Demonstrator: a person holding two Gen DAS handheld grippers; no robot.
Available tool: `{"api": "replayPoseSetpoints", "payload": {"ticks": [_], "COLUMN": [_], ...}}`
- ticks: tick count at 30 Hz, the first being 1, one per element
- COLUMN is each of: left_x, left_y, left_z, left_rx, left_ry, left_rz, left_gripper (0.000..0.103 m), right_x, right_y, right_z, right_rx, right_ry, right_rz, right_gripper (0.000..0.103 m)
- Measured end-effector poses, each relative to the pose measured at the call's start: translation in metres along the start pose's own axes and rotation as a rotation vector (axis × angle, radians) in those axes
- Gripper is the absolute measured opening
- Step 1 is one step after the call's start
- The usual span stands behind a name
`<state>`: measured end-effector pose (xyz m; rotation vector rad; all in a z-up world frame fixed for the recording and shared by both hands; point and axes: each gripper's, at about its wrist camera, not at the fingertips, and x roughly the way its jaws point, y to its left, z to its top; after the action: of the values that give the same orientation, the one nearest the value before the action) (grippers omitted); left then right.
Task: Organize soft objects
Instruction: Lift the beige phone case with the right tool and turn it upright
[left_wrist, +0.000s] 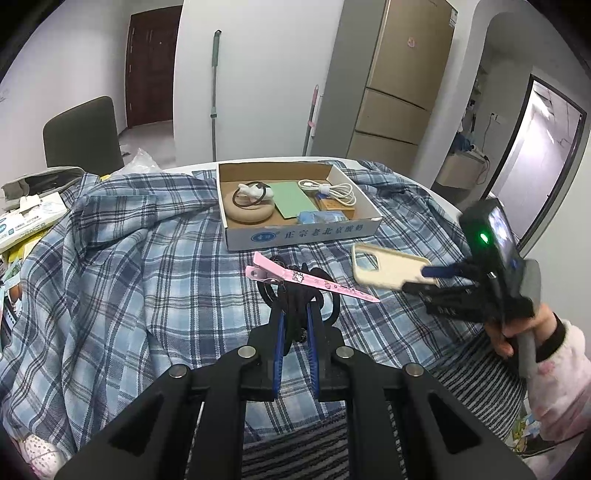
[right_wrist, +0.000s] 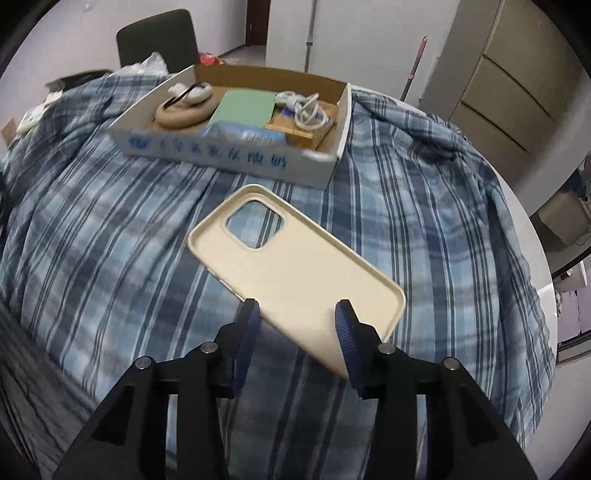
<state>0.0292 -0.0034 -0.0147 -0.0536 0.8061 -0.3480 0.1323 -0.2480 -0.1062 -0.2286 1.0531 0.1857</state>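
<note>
My left gripper (left_wrist: 294, 310) is shut on a bundle of black hair ties (left_wrist: 295, 291), and a pink hair clip (left_wrist: 314, 282) lies across the bundle. A cream phone case (right_wrist: 295, 266) sits between the blue pads of my right gripper (right_wrist: 297, 314), which is shut on its near corner and holds it tilted above the plaid cloth. In the left wrist view the phone case (left_wrist: 388, 267) hangs at the right, in front of the right gripper (left_wrist: 424, 278). Behind it stands the open cardboard box (right_wrist: 221, 157), also visible as the box (left_wrist: 295, 234), which holds a beige ring, a green card, a white cable and a blue packet.
A blue plaid cloth (left_wrist: 129, 258) covers the round table. Tissue packs (left_wrist: 26, 221) and clutter lie at the left edge, with a dark chair (left_wrist: 81, 133) behind them. A striped cloth (left_wrist: 295, 450) lies at the front. A hand in a pink sleeve (left_wrist: 554, 369) holds the right gripper.
</note>
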Motion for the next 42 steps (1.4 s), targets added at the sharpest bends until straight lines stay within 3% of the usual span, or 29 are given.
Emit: {"api": "replayPoseSetpoints", "payload": {"ticks": [4,9,18,26,33,36,37,38,40,42], "left_x": [-0.001,-0.007,-0.006,-0.008,-0.01,-0.01,-0.01,-0.011,-0.01,-0.009], "left_y": [0.001,0.004,0.006,0.004,0.003,0.002,0.002,0.003,0.003,0.005], "left_z": [-0.001,-0.002,-0.004,-0.004,-0.004,-0.004,-0.004,-0.004,-0.004,-0.004], "left_rx": [-0.011,-0.025,-0.032,-0.032,-0.038,-0.034,-0.033,-0.033,-0.037,-0.043], "left_ry": [-0.002,-0.015,-0.012,-0.011,-0.007,-0.007,-0.008,-0.008,-0.01,-0.011], "left_rz": [0.003,0.002,-0.005,-0.002,0.003,0.003,0.003,0.003,0.002,0.003], "left_gripper": [0.012,0.012,0.012,0.012,0.012,0.012,0.012,0.012,0.012,0.012], "right_x": [0.007,-0.01,0.01,0.004,-0.01,-0.023,-0.028,-0.033,-0.04,-0.04], "right_y": [-0.014,-0.025,-0.027,0.014,0.034,0.028,0.026,0.023,0.016,0.006], "right_z": [0.021,0.018,-0.006,-0.004,-0.001,0.001,0.001,-0.001,-0.003,-0.003], "right_rx": [0.059,0.048,0.074,-0.004,-0.004,0.004,0.0,-0.004,0.011,0.05], "right_ry": [-0.01,-0.05,0.04,0.078,0.053,-0.002,-0.039,-0.075,-0.148,-0.155], "right_rz": [0.042,0.052,0.102,0.323,0.389,0.324,0.249,0.171,0.044,0.032], "right_gripper": [0.043,0.049,0.047,0.043,0.043,0.043,0.051,0.069,0.084,0.084]}}
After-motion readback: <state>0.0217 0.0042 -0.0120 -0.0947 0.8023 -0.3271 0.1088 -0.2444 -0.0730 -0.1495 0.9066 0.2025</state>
